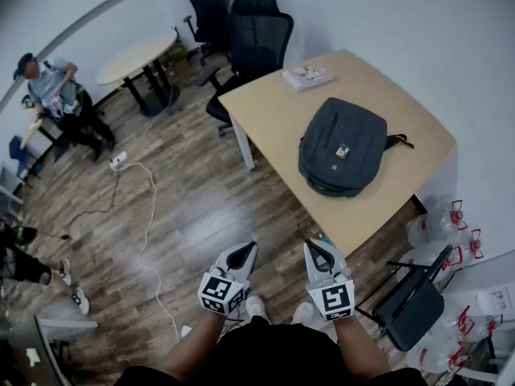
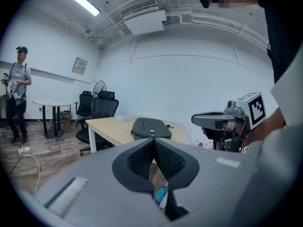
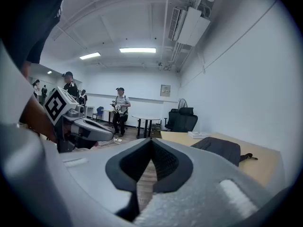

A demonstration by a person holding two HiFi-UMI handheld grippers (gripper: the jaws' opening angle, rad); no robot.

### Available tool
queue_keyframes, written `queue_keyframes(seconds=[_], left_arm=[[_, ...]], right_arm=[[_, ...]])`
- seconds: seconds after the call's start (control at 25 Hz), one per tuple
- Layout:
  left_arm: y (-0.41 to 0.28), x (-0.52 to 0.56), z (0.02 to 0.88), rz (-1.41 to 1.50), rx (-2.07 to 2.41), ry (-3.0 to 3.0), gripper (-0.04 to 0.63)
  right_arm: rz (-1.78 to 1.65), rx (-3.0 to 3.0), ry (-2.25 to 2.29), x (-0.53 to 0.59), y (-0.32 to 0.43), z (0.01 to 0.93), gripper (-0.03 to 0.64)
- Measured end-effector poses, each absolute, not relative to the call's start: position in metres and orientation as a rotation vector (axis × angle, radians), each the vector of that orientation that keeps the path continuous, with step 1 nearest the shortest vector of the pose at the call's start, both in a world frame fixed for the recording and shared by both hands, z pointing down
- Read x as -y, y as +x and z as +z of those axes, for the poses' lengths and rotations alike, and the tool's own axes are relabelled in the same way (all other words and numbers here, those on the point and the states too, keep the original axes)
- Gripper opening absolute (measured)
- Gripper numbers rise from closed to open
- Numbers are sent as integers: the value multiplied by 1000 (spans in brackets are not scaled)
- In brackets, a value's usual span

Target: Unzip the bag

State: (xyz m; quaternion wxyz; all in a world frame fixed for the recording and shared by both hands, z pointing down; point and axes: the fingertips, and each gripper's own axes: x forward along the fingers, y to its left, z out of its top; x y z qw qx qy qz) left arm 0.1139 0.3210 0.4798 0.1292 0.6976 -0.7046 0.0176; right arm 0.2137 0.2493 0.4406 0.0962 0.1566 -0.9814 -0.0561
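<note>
Head view: the bag (image 1: 342, 147) lay on the bench (image 1: 265, 107). Left gripper (image 1: 250, 248) and right gripper (image 1: 311, 248) had jaws closed, empty.

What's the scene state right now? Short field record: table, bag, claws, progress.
table: light wood top
bag: dark backpack lying flat on the table, looks zipped shut
other: white book at the table's far edge, apart from the bag
left claw: shut, empty, over the floor, short of the table
right claw: shut, empty, beside the left one, by the table's near corner
progress: bag untouched, unzipping not begun
</note>
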Motion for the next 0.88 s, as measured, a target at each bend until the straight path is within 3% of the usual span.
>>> queue_keyframes(seconds=[0.88], left_arm=[[35, -375, 477, 81, 2050, 2119, 19]], right_arm=[[-167, 2910, 643, -284, 156, 436, 3]])
